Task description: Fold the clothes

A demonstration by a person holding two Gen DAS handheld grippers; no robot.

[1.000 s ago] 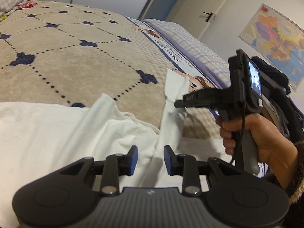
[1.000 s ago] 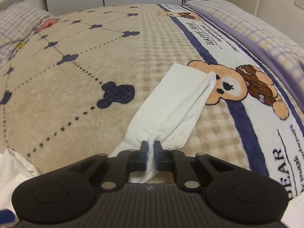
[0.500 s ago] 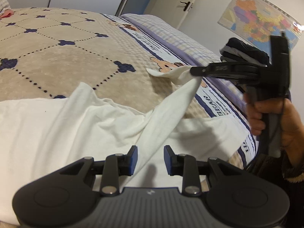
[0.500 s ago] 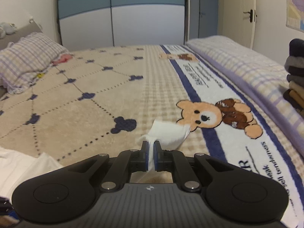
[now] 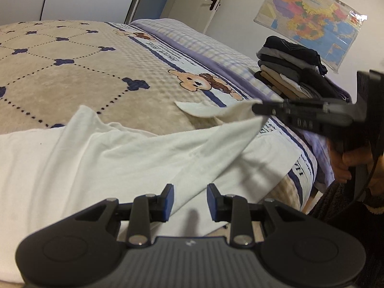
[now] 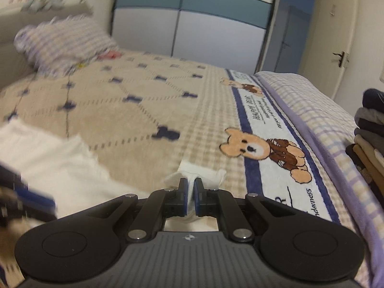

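White sleeve (image 5: 225, 134), flat on bed (image 5: 72, 72) a second ago, now lifted toward 3 o'clock in my clamped right gripper (image 6: 189, 194); left gripper (image 5: 189, 199) open, idle.

1. Our left wrist view rides low behind the left tongs (image 5: 189, 200), close over the white garment (image 5: 100, 158), and faces across the bed (image 5: 72, 72) toward the door (image 5: 213, 2) and the wall map (image 5: 309, 16).
2. Our right wrist view sits behind the right tongs (image 6: 189, 195), raised above the bed (image 6: 144, 110), and faces the wardrobe (image 6: 192, 24).
3. Both views share the bear print (image 5: 194, 82) (image 6: 249, 147), the folded stack (image 5: 290, 69) (image 6: 369, 132) and the garment (image 6: 60, 163); the left view also sees the right tongs (image 5: 258, 108) from the side.
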